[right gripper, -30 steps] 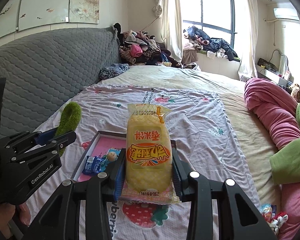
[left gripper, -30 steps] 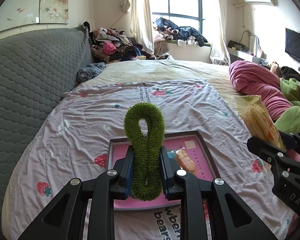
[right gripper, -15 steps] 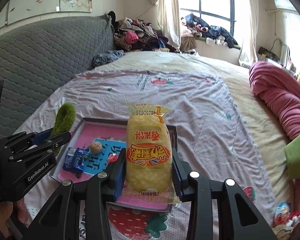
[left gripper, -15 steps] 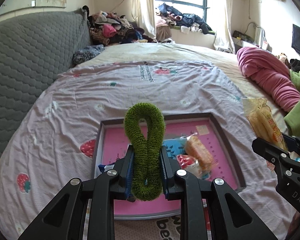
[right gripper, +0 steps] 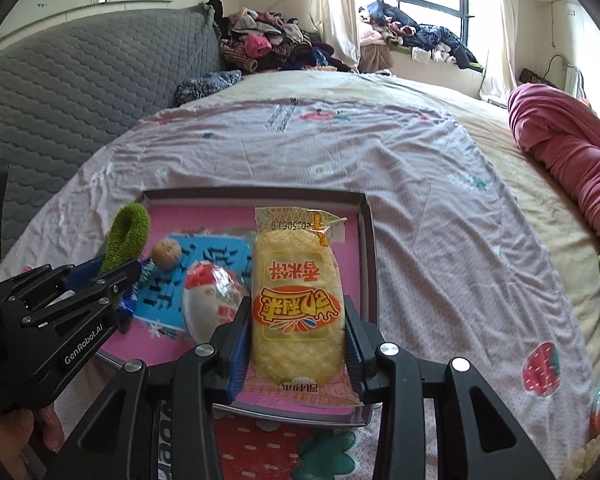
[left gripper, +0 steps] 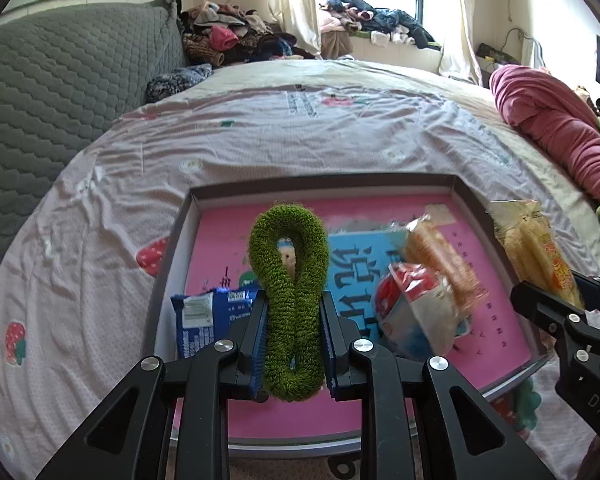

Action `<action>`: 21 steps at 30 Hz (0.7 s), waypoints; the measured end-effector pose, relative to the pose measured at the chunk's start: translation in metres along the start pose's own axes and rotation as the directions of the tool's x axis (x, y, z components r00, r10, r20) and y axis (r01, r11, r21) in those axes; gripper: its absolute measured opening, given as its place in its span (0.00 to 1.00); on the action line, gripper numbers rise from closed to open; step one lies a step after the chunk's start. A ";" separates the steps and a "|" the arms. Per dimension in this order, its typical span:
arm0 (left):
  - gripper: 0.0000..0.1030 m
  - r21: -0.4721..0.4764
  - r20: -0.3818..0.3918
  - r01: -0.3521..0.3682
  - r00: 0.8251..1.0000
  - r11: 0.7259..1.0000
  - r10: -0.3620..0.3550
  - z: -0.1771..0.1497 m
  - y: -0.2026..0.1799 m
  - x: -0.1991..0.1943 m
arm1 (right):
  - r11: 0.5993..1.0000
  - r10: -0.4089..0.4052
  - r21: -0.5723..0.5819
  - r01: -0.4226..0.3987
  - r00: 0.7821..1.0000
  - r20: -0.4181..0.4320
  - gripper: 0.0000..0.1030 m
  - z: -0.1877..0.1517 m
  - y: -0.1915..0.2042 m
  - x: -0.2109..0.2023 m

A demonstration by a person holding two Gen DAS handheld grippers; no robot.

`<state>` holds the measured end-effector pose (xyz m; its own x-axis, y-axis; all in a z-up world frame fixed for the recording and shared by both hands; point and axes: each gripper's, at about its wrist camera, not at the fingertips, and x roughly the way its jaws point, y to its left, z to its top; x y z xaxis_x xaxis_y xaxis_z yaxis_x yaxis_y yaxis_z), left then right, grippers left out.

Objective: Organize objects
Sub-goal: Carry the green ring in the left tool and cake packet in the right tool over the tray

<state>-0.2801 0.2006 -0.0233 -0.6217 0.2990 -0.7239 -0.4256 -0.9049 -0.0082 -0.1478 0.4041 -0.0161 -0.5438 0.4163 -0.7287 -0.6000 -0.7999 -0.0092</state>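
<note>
- The left gripper (left gripper: 293, 344) is pinching a fuzzy green loop (left gripper: 290, 296), its two fingers squeezed against the loop's lower half while the rounded top stands up free toward 12 o'clock.
- That loop hangs over the shallow tray (left gripper: 320, 184), above its pink floor, near the tray's left side.
- The right gripper (right gripper: 296, 344) is clamped on a yellow snack packet (right gripper: 296, 300), held upright with its printed label upside down.
- The packet sits over the right half of the tray, its crimped top edge reaching toward the far rim at 12 o'clock.
- Inside the tray lie a blue wrapper (left gripper: 204, 320) at 9 o'clock of the green loop, a red-and-white pack (left gripper: 412, 312) at 3 o'clock of it, and an orange-tan snack bag (left gripper: 440, 256) just beyond that pack, touching it.
- A small tan ball (right gripper: 166, 253) rests on the blue printed patch of the tray floor.
- The tray rests on a strawberry-print sheet (left gripper: 260, 128) spread over the bed.
- A rolled pink blanket (right gripper: 560, 152) lies at 2 o'clock, well apart from the tray.
</note>
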 end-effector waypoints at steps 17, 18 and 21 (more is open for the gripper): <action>0.23 0.002 -0.007 0.019 1.000 1.000 -0.019 -0.012 -0.001 0.023 | 1.000 -0.006 -0.007 0.005 0.999 -0.036 0.40 -0.011 -0.002 0.021; 0.23 0.000 -0.008 0.023 1.000 1.000 -0.023 -0.012 -0.001 0.024 | 1.000 -0.006 -0.008 0.006 0.999 -0.036 0.40 -0.012 -0.002 0.021; 0.24 0.002 -0.014 0.022 1.000 1.000 -0.022 -0.014 -0.001 0.027 | 1.000 0.002 -0.012 -0.002 0.999 -0.044 0.40 -0.013 -0.001 0.022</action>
<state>-0.2868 0.2052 -0.0523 -0.6026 0.3146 -0.7335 -0.4406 -0.8974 -0.0229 -0.1512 0.4081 -0.0408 -0.5183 0.3956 -0.7582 -0.5917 -0.8060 -0.0161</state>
